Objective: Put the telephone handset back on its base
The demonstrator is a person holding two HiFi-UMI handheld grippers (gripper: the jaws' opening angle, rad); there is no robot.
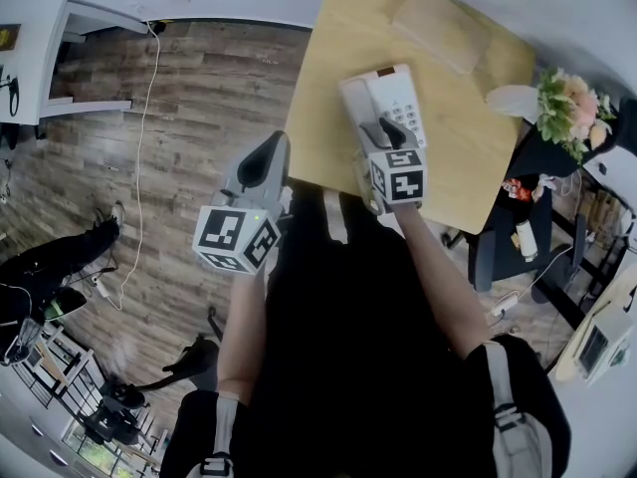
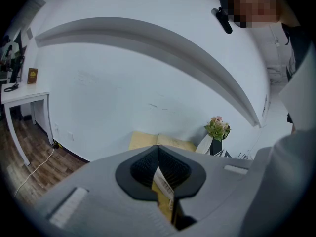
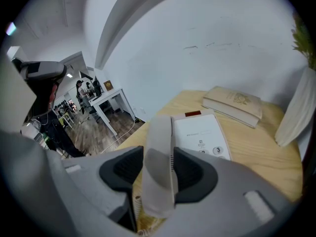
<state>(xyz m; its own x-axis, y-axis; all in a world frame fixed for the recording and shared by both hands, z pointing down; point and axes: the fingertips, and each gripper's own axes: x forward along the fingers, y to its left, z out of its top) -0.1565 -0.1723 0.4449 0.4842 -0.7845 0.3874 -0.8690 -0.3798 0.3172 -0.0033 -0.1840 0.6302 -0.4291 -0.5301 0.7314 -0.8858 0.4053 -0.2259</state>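
The white telephone base [image 1: 400, 103] with its keypad lies on the wooden table [image 1: 468, 157]. My right gripper [image 1: 381, 132] is shut on the white handset [image 1: 355, 96], which sits along the base's left side. In the right gripper view the handset [image 3: 159, 167] stands between the two pads, with the base [image 3: 202, 135] just behind it to the right; I cannot tell if the handset touches it. My left gripper [image 1: 263, 162] hangs off the table's left edge over the floor, shut with nothing held. In its own view the left gripper [image 2: 158, 151] has its pads meeting at the tips.
A closed book [image 1: 438, 28] lies at the table's far side, also visible as the book [image 3: 234, 102] behind the phone. A bunch of flowers [image 1: 567, 103] in white wrapping stands at the table's right. Wooden floor [image 1: 179, 118] and a white side table [image 1: 60, 58] lie to the left.
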